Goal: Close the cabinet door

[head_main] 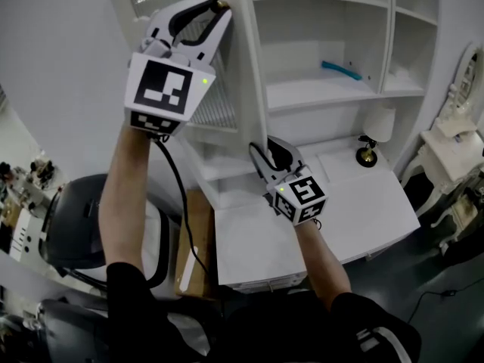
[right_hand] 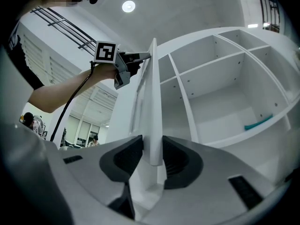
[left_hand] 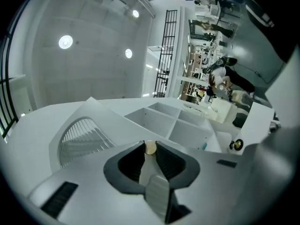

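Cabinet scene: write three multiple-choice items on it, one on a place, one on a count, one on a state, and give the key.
1. Where does the teal object lie?
A. on a cabinet shelf
B. on the floor
C. in a gripper

2. How many grippers straddle the edge of the cabinet door?
A. none
B. one
C. two

3. How does the cabinet door stand?
A. shut flat
B. open, swung out from the shelves
C. off its hinges

Key:
1 A: it rests on a shelf board at the right.
2 C: the left gripper is at the door's top and the right gripper lower down, with the edge between each one's jaws.
3 B: the bare shelves show beside it.
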The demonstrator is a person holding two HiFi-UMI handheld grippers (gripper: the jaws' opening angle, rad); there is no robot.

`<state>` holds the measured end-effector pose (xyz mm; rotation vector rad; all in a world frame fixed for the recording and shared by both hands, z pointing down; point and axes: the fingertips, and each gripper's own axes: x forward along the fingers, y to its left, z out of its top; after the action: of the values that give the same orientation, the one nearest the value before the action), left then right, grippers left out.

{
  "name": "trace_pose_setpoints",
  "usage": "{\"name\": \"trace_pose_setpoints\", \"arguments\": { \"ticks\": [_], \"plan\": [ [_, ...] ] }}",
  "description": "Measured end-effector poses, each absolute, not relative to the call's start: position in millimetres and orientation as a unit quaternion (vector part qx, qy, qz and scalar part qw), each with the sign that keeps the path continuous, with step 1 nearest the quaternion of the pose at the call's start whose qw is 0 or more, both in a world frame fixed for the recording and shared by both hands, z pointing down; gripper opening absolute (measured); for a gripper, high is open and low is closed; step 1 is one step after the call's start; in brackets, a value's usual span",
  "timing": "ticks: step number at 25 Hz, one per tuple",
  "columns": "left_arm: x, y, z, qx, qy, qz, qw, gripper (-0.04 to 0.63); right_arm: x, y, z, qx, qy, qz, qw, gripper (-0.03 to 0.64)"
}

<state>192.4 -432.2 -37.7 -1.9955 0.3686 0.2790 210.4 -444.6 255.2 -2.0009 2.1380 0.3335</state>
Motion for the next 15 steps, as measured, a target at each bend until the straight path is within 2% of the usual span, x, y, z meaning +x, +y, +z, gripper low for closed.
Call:
{"name": "trace_pose_setpoints", "arguments": {
  "ticks": [15],
  "plan": [
    [242.1, -456.4, -34.2, -0.819, 0.203, 0.059, 0.534, 0.084, 257.8, -469.2, 258.1, -0.663, 0.733, 0.101, 0.114, 0.144]
  ]
}}
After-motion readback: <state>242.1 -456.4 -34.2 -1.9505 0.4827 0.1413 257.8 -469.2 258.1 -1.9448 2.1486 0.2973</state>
